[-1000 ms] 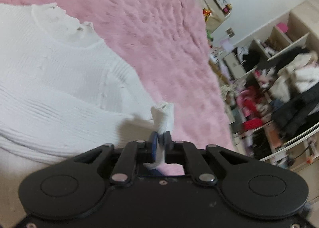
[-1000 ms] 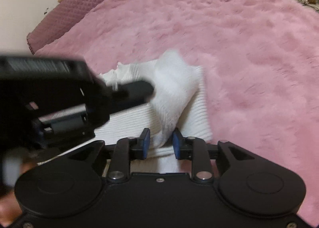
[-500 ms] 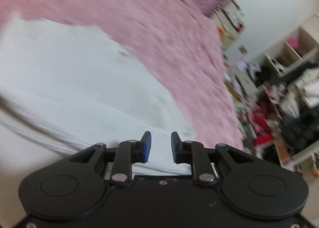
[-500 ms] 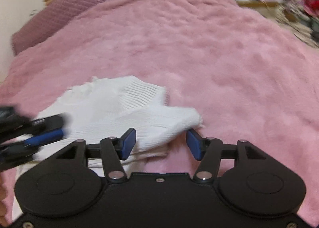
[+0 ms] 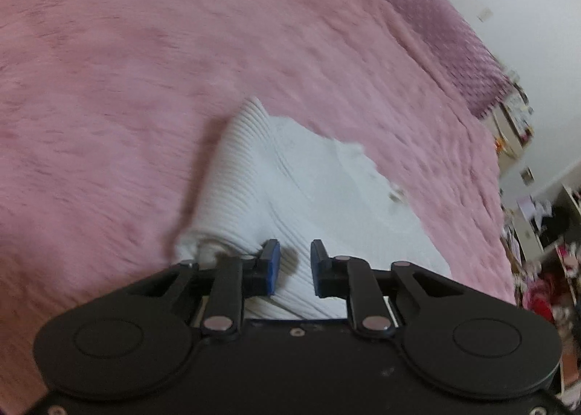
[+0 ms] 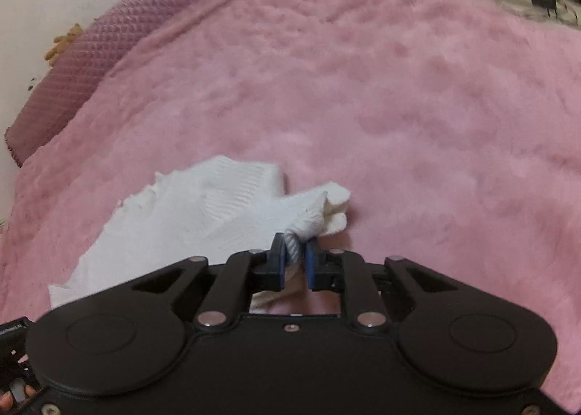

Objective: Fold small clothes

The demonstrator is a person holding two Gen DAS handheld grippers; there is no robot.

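A white ribbed sweater (image 5: 290, 175) lies partly folded on a fluffy pink blanket (image 5: 145, 52). My left gripper (image 5: 294, 262) hovers over its near edge. Its jaws are closing with a gap still between the blue pads, and the knit lies under that gap without being pinched. In the right wrist view the sweater (image 6: 203, 211) spreads to the left. My right gripper (image 6: 295, 259) is closing and its pads squeeze a bunched bit of the sweater's right end, whose cuff pokes out just beyond the fingertips.
The pink blanket (image 6: 399, 106) covers the whole bed. A purple quilted cover (image 6: 109, 37) lies at the head of the bed, with a small brown stuffed toy (image 6: 63, 43) beside it. Cluttered shelves (image 5: 537, 233) stand past the bed's right edge.
My left gripper let go of the cuff and swung across the sweater to its near edge. My right gripper opened wide, then closed on a bunched end of the sweater.
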